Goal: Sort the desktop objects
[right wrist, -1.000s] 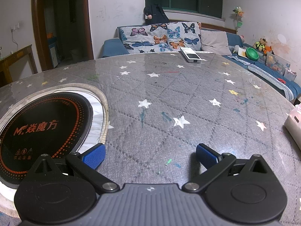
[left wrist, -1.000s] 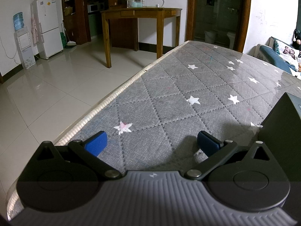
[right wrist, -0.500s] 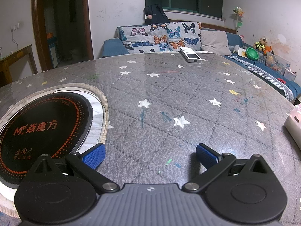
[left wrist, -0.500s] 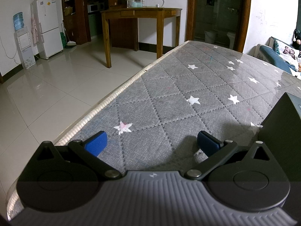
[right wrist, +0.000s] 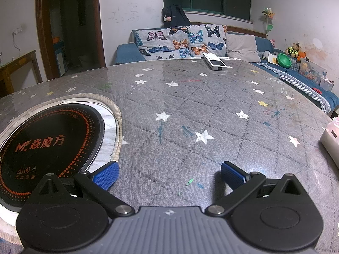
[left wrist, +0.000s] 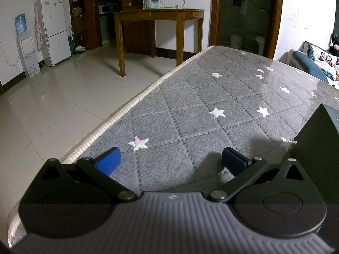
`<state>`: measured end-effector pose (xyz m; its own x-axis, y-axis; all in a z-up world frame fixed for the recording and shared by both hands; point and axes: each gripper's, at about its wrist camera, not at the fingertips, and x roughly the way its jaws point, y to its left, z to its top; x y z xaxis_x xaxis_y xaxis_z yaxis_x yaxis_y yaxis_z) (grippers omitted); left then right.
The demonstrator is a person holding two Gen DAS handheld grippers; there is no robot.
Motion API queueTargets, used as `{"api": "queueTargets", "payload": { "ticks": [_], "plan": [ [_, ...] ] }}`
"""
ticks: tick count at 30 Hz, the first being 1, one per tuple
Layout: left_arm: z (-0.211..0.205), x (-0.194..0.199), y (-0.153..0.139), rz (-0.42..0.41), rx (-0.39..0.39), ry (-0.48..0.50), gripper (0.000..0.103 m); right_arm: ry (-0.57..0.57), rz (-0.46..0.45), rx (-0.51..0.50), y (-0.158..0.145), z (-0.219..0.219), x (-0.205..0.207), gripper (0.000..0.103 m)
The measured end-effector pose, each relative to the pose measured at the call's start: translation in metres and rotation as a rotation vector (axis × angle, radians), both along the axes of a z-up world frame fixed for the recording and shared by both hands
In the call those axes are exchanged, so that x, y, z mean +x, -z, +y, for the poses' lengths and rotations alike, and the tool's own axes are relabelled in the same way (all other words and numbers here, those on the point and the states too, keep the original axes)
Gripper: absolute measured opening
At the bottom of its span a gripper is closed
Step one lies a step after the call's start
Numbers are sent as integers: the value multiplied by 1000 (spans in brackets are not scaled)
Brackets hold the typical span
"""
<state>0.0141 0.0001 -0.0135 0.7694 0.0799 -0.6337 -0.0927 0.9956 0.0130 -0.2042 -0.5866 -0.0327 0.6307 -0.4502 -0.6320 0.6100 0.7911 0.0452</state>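
Observation:
My left gripper (left wrist: 170, 162) is open, resting low over the grey star-patterned tabletop (left wrist: 211, 97), with nothing between its blue pads. A dark box (left wrist: 317, 144) stands close by its right finger. My right gripper (right wrist: 168, 174) is open too and holds nothing, hovering over the same cloth (right wrist: 190, 110). At the table's far edge, well beyond it, lies a white flat device (right wrist: 215, 64). A pale box-like object (right wrist: 331, 141) shows at the right edge, partly cut off by the frame.
A round black induction hob (right wrist: 48, 139) is set into the table left of the right gripper. The table's left edge (left wrist: 118, 116) drops to a tiled floor. A sofa (right wrist: 190, 42) with butterfly cushions stands behind the table, a wooden table (left wrist: 159, 14) across the room.

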Motion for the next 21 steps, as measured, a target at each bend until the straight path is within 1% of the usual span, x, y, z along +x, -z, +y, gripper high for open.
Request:
{"api": "queueTargets", "payload": {
  "ticks": [3,21],
  "plan": [
    [0,0,0,0,0,0,103,0,0,1,1,-11,-5,103],
    [0,0,0,0,0,0,103,0,0,1,0,-11,-5,103]
  ]
}}
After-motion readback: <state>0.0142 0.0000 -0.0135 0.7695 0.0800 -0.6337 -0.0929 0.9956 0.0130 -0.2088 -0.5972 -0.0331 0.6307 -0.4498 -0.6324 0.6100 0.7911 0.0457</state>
